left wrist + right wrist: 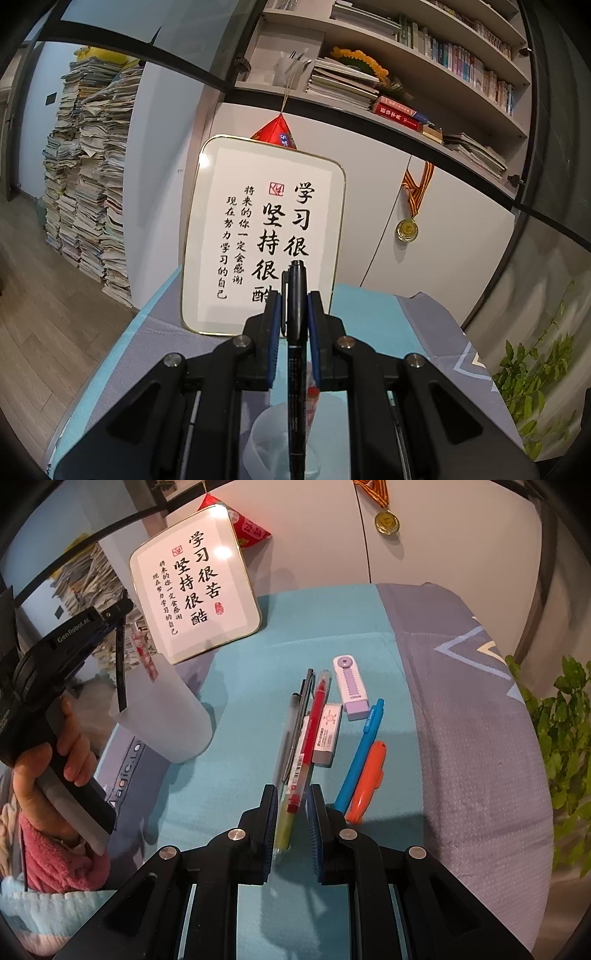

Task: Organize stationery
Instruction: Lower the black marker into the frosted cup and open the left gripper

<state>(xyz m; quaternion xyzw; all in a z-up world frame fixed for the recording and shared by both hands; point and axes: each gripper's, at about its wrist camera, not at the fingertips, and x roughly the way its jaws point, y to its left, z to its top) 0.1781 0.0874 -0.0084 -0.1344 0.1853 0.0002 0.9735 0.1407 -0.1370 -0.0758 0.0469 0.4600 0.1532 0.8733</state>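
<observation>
Right claw (pixel 291 794) sits lowest in its own view, jaws nearly closed and pointed down at a row of pens on the surface (pixel 240 775), which is covered in teal and grey cloth. Between the blue pads lie the near ends of a red gel pen (pixel 308 738) and a clear pen with a yellowish end (pixel 282 823); whether the pads press either one cannot be told from this view. A dark thin pen (pixel 303 698) lies alongside them, tip pointing away.

To the right of the red pen: a white eraser (pixel 327 734), touching or just beside it. Further back, a lilac correction tape (pixel 351 686). Right again, a blue pen (pixel 360 753) and an orange pen (pixel 367 781), side by side and nearly touching.

Left claw (pixel 293 314) is closed on a black marker pen (pixel 295 354), held upright, cap end up. In the right wrist view the marker's lower end hangs inside the rim of a frosted white cup (pixel 173 716), which stands on the surface to the left of the pen row. A red-and-white patterned pen (pixel 146 657) already stands in that cup. A hand (pixel 48 768) with a pink sleeve grips the left claw's handle.

Behind the cup, a framed calligraphy sign (pixel 195 579) leans against a white cabinet (pixel 443 535); a medal (pixel 386 520) hangs on the cabinet door. Green leaves (pixel 561 716) at far right.
</observation>
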